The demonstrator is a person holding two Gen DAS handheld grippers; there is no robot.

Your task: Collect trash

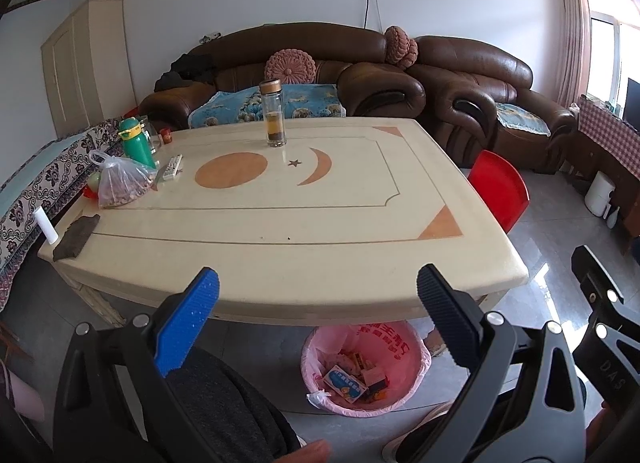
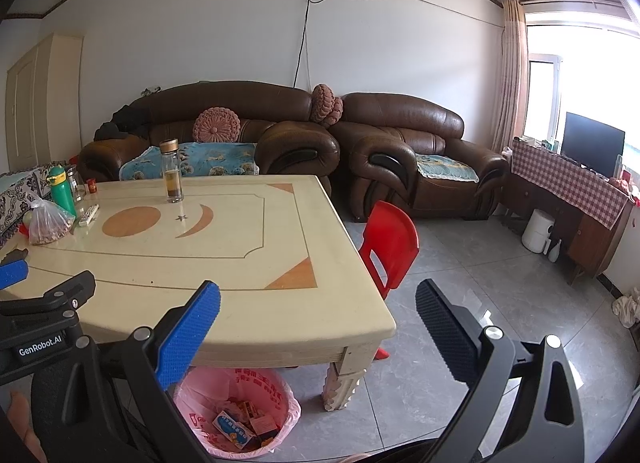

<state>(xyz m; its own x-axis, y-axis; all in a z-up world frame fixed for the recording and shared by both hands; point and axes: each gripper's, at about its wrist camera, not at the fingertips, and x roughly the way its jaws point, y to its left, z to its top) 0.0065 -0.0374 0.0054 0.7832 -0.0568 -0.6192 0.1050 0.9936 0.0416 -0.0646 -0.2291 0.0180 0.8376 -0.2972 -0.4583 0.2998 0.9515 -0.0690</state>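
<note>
we hold both grippers above the near edge of the table (image 1: 280, 263), pointing out over it. left gripper (image 1: 318, 295): jaws spread wide, nothing between them. right gripper (image 2: 318, 305): the same, wide apart and empty.

task thing: the trash bin (image 1: 404, 387), lined with a pink bag, stands on the floor under the near edge of the table, just below the left gripper. inside it lie small cardboard boxes (image 1: 344, 383), one blue and yellow, and some wrappers. the bin also shows in the right wrist view, beside the table's near leg (image 2: 344, 379).

on the table, all at its far left corner except the first: a glass bottle (image 1: 273, 115) with amber liquid, upright near the far middle; a green flask (image 1: 136, 141); a clear plastic bag (image 1: 120, 183) of reddish contents; a remote (image 1: 172, 167). a dark flat piece (image 1: 76, 237) and a white roll (image 1: 45, 225) lie at the near left corner. the near middle of the table is bare. a red chair (image 1: 500, 191) stands at the table's right side.

judgement: collection looks largely done; trash is already in the bin and we see no obvious loose litter. we cannot tell whether the dark piece counts as trash. if it does, the next move calls for swinging the left gripper toward the near left corner, closing on the piece's edge, then carrying it down to the bin.
</note>
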